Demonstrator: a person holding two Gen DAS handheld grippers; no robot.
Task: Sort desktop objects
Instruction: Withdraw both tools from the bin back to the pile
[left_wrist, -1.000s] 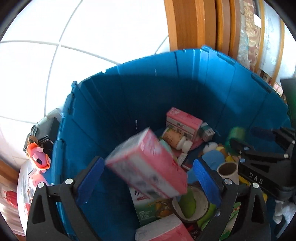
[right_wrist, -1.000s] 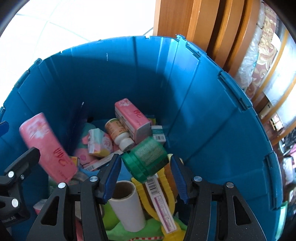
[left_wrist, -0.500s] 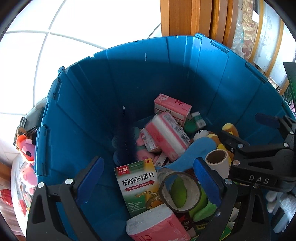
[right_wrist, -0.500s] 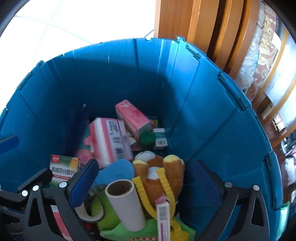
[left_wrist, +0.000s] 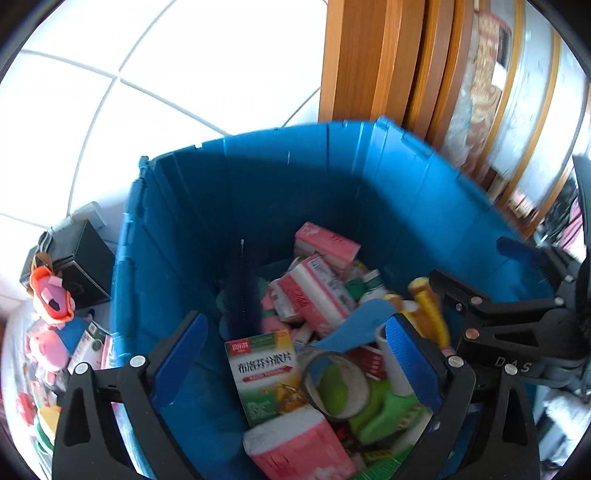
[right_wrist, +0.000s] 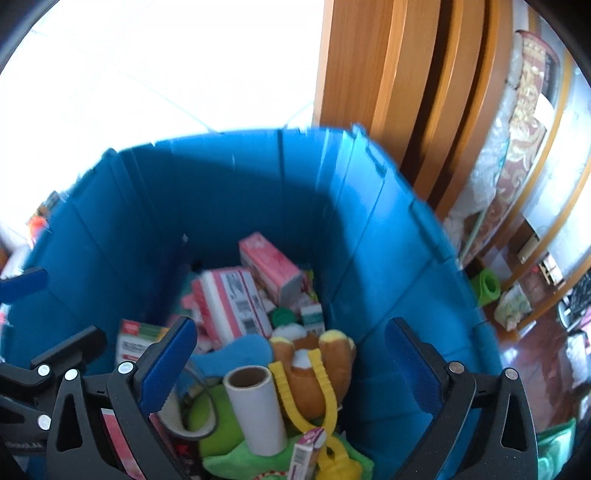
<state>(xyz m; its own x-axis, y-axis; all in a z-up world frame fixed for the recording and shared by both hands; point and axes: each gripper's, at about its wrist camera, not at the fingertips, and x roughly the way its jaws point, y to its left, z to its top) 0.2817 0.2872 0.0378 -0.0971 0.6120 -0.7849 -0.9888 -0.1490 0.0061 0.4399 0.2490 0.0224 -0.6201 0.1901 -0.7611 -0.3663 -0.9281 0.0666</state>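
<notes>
Your left gripper (left_wrist: 295, 365): jaws spread, empty, over the blue bin (left_wrist: 332, 192). Your right gripper (right_wrist: 291, 365): jaws just opened wide, nothing between them. Beyond the jaws, in the bin: pink tissue packs (right_wrist: 236, 299), green-and-white medicine box (left_wrist: 264, 373), cardboard tube (right_wrist: 255, 410), plush bear (right_wrist: 310, 369), tape roll (left_wrist: 336, 384).

Boxes (left_wrist: 319, 291) lie in the bin (left_wrist: 332, 177)

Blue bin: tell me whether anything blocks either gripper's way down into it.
Nothing visible does. The blue bin has no lid, and both the left gripper and right gripper hang open and empty over its mouth. Below them lies only the pile already inside, such as the cardboard tube and the green-and-white medicine box.
</notes>
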